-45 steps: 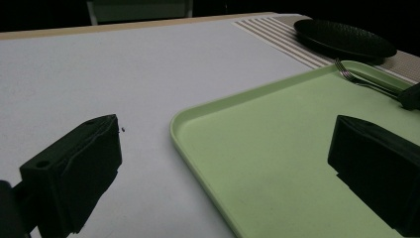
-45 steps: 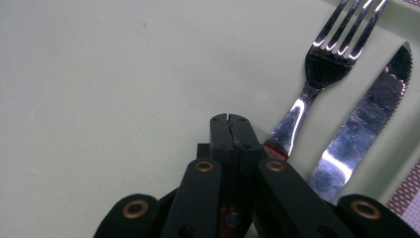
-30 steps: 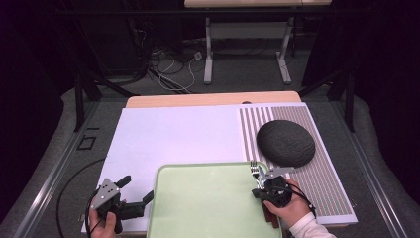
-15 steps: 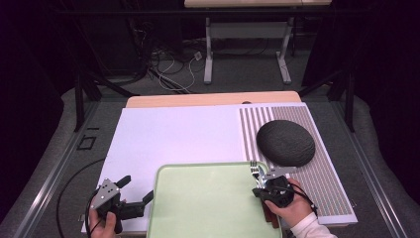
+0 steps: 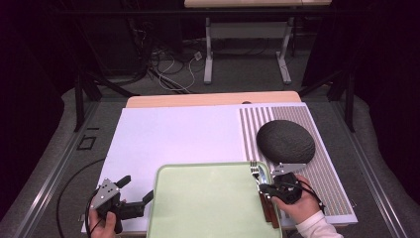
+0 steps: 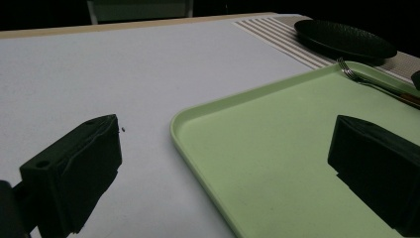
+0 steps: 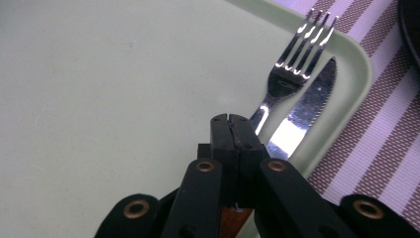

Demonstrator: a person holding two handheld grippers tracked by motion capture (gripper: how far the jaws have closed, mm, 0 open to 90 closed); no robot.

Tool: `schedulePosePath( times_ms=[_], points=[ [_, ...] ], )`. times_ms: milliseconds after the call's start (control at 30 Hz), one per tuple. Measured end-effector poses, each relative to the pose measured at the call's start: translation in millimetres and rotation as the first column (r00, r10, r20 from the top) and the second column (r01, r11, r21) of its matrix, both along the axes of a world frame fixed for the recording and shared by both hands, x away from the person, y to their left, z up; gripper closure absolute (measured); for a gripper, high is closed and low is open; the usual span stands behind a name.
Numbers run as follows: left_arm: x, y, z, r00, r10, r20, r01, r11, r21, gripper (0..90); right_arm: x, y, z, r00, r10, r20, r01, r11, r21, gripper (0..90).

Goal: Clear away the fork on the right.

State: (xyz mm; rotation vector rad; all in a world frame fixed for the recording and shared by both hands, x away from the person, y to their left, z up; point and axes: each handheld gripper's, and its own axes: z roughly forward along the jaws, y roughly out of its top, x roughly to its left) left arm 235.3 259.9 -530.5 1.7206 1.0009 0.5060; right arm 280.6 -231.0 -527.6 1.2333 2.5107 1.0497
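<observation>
A pale green tray (image 5: 198, 208) lies at the table's near edge. A fork (image 5: 253, 167) and a knife (image 5: 263, 174) lie side by side along its right rim, their brown handles under the person's right hand. My right gripper (image 5: 261, 188) hovers right over them with its jaws pressed together (image 7: 230, 119); the fork (image 7: 294, 54) and knife (image 7: 307, 109) stretch out just beyond its tip, and nothing shows between its pads. My left gripper (image 5: 137, 188) stands open at the tray's left edge (image 6: 198, 148), one jaw over the white mat and the other over the tray.
A black round plate (image 5: 286, 141) rests on a striped placemat (image 5: 329, 173) at the right, just behind the tray. A white mat (image 5: 178, 134) covers the left and middle of the table. Cables and table legs stand on the floor beyond.
</observation>
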Motion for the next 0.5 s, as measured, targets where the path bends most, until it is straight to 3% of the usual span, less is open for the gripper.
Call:
schedulePosePath(
  times_ms=[500],
  points=[
    [0.1, -0.1, -0.2, 1.0000, -0.001, -0.003, 0.001, 1.0000, 0.002, 0.4, 7.3, -23.1, 5.3, 0.9990, -0.045, 0.004, 0.045, 0.999, -0.009, 83.6]
  ],
)
